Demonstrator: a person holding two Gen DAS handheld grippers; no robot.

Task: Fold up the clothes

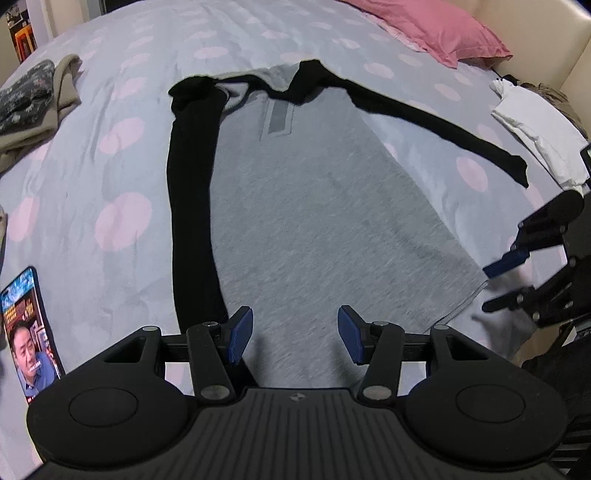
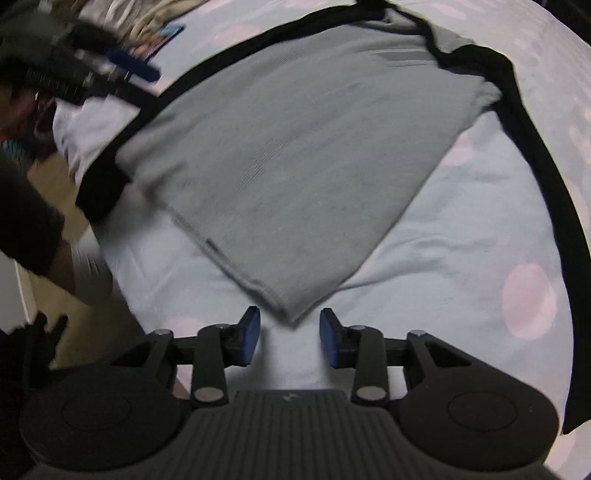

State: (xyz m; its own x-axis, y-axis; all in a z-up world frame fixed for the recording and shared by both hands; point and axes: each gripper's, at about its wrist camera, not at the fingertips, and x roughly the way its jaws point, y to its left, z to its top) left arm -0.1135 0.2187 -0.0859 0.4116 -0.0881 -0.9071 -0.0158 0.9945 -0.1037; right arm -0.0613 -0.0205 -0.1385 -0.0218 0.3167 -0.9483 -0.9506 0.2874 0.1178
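A grey shirt (image 1: 314,206) with black sleeves lies flat on the dotted bedsheet (image 1: 110,155). One black sleeve (image 1: 192,199) runs straight down the shirt's left side; the other sleeve (image 1: 436,122) stretches out to the right. My left gripper (image 1: 295,332) hovers open over the shirt's near hem, nothing between its blue pads (image 1: 240,332). My right gripper (image 2: 290,328) is open, and the shirt's bottom corner (image 2: 288,314) lies just in front of its tips. The right gripper (image 1: 506,284) also shows at the shirt's right corner in the left wrist view. The left gripper (image 2: 136,70) appears blurred at the top left.
A pink pillow (image 1: 436,33) lies at the bed's head, with white folded cloth (image 1: 535,129) at the right edge. A pile of clothes (image 1: 37,99) sits at the left. A phone (image 1: 29,332) playing a video lies at the near left. The bed's edge (image 2: 85,280) drops to the floor.
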